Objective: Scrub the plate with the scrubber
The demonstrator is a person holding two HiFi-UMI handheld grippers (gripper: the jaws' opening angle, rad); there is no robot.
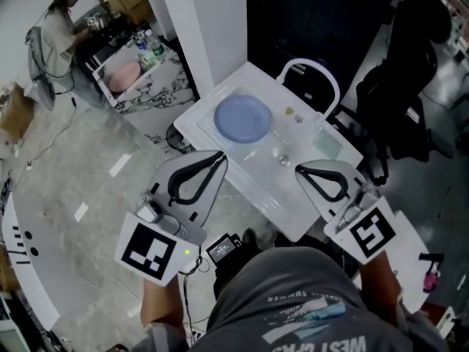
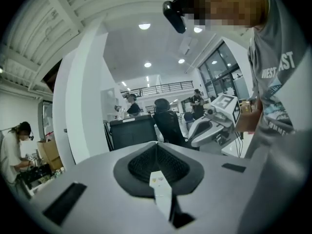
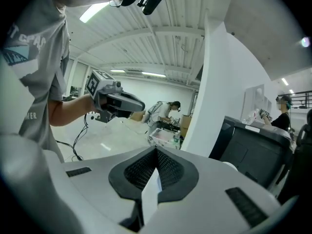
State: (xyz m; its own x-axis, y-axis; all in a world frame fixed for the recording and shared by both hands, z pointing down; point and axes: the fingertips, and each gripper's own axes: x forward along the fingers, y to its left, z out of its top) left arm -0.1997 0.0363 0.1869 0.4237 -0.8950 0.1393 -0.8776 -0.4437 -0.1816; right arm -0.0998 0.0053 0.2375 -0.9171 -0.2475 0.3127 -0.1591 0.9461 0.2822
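A round blue plate lies flat in the shallow white basin of a white table. A pale green flat pad, perhaps the scrubber, rests on the table's right part. Both grippers are held up in the air near the person's chest, short of the table's near edge. The left gripper is shut with nothing between its jaws, and its closed tips point out into the room. The right gripper is also shut and empty, its tips pressed together. Neither touches the plate or the pad.
A white chair stands behind the table, next to a white pillar. Dark chairs and bags crowd the right. At far left a person works at a cart holding a pink bowl. Small bits lie on the table.
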